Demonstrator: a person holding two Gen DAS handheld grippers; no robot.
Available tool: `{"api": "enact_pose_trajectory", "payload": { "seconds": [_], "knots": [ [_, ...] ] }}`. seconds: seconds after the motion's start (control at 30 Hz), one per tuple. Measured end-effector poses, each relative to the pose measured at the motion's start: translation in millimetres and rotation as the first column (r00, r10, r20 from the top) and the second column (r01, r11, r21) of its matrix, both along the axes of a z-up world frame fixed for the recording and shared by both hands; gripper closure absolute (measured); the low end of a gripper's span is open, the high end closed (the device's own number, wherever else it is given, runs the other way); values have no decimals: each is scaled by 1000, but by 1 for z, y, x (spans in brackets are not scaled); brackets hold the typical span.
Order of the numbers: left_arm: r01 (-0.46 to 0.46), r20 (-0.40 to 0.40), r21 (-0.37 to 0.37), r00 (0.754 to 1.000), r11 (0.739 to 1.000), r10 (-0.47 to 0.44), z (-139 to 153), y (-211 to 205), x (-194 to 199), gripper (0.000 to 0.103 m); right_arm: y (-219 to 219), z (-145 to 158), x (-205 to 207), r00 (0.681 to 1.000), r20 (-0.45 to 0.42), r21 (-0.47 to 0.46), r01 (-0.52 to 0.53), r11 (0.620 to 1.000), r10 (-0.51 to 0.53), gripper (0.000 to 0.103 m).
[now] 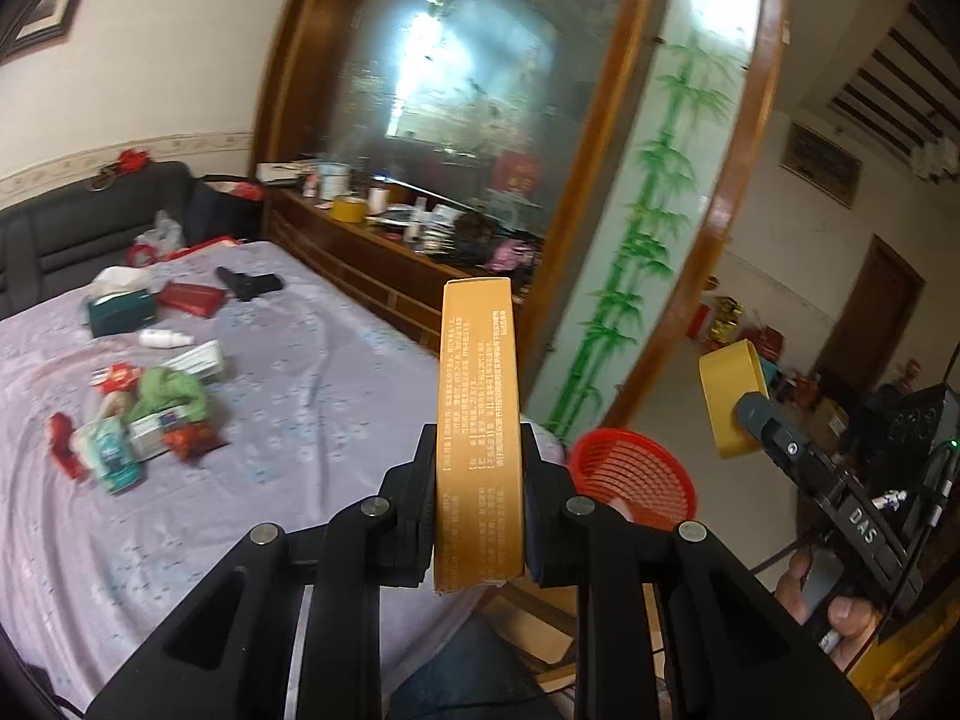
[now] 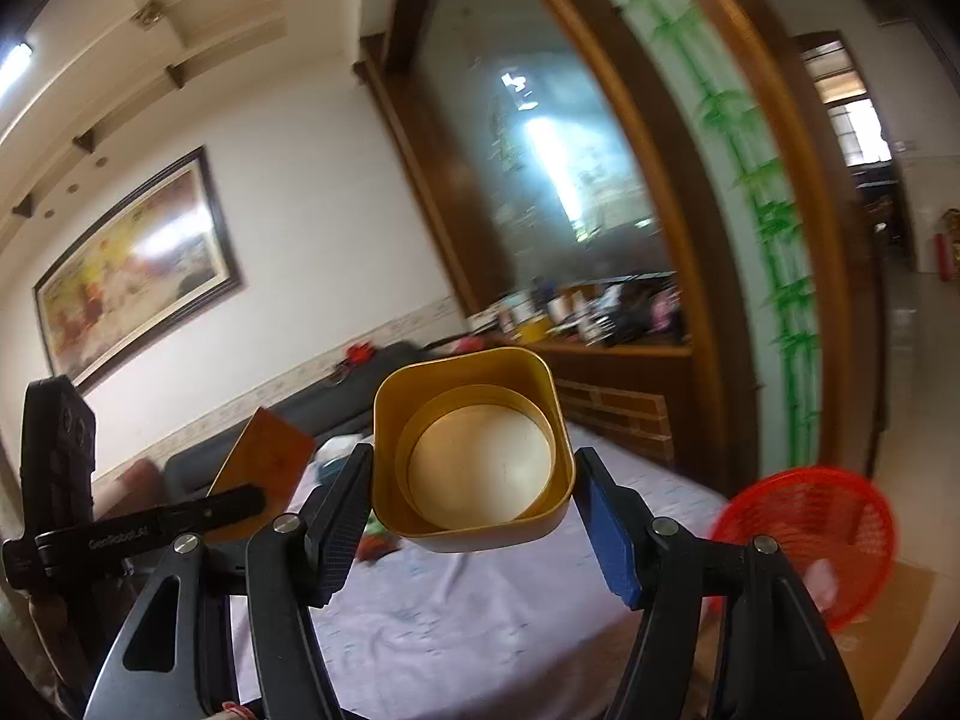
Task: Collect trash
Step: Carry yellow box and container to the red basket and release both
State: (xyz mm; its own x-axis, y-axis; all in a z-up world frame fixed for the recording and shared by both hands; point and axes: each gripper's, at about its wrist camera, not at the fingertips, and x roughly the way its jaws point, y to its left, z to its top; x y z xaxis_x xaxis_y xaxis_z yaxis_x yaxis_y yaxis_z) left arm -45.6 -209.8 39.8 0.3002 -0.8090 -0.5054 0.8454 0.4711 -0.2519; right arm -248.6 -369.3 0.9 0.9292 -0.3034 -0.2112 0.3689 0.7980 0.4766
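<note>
Left wrist view: left tongs (image 1: 480, 468) clenched on a flat golden-yellow cardboard box (image 1: 478, 420), held upright by its narrow faces, presumably so it can be tipped end-first into the red plastic mesh basket (image 1: 633, 477), which shows just beyond the near right corner of the surface (image 1: 300, 396). That surface wears a lilac flowered cloth; remaining trash lies toward its left edge, chiefly a heap of crumpled wrappers and small cartons (image 1: 135, 426), with a green tissue box (image 1: 120, 312) and a red carton (image 1: 191, 298) nearer the far edge. A wooden sideboard and large dim glass panel stand behind. At right, a person's hand (image 1: 831, 603) carries the other tool.

Right wrist view: right tongs (image 2: 471, 480) grasping an open square golden tin (image 2: 474, 450), its mouth facing the camera, a round cream lining inside; the wide grip suits the tin's flat sides. Basket at lower right, blurred. Framed painting on the cream wall.
</note>
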Motion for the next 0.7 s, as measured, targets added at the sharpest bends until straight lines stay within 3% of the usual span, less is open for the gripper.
{"api": "enact_pose_trajectory", "payload": {
  "seconds": [0.3,0.7],
  "knots": [
    [143,-4,13,990,990,-143,1,-59,-21,82,-33,-1,-53,983,-27,-7,179,984,-180,33],
    [245,-24,21,969,969,-245,-5,-106,-44,82,-58,-12,-82,952,-75,20,299,954,-297,33]
  ]
}}
